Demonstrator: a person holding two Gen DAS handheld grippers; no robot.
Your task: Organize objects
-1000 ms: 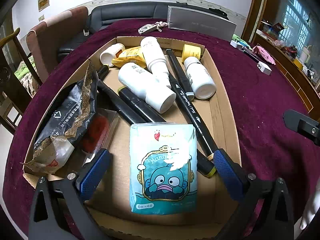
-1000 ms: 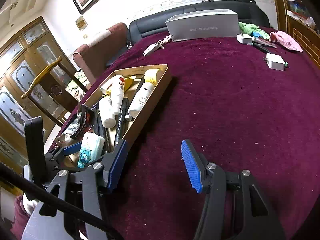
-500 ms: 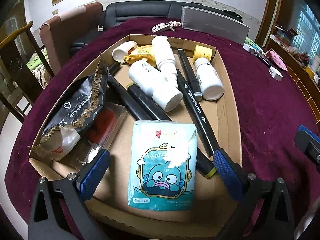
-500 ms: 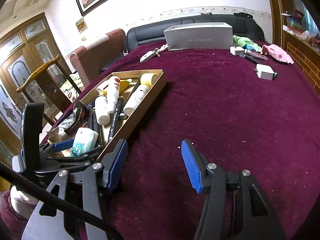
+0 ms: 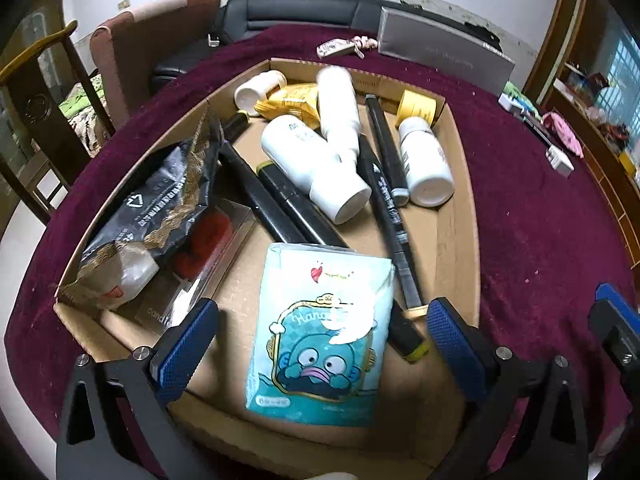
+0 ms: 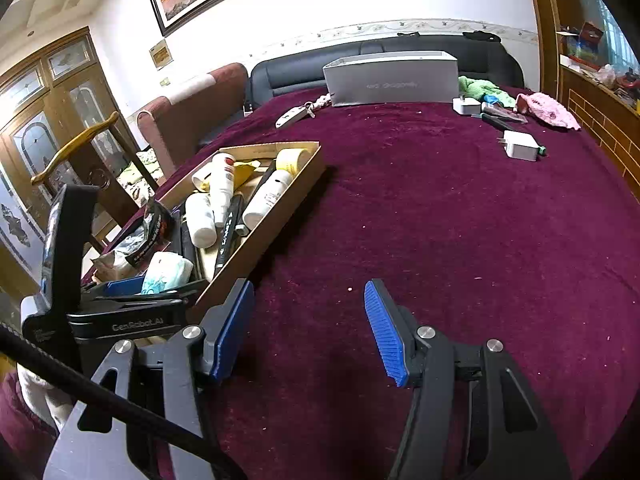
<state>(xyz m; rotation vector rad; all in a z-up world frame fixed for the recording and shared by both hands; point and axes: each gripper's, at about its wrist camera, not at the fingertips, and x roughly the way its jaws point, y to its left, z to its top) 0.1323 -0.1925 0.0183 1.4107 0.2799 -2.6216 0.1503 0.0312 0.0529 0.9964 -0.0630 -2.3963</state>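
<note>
**Tongs over the box and the cloth**

From the left wrist we see our left tongs [image 5: 320, 344] spread wide above the tissue pack [image 5: 320, 332], not touching it; the pack lies at the near end of the cardboard box [image 5: 464, 208], beside markers [image 5: 288, 204] and bottles [image 5: 316, 168].

From the right wrist, our right tongs [image 6: 310, 330] hang over the bare maroon table [image 6: 460, 232], jaws opening, nothing between them.

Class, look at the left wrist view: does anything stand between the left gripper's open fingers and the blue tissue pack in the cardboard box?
Nothing visible does. The tissue pack lies directly between the left gripper pads, apart from both.
</note>
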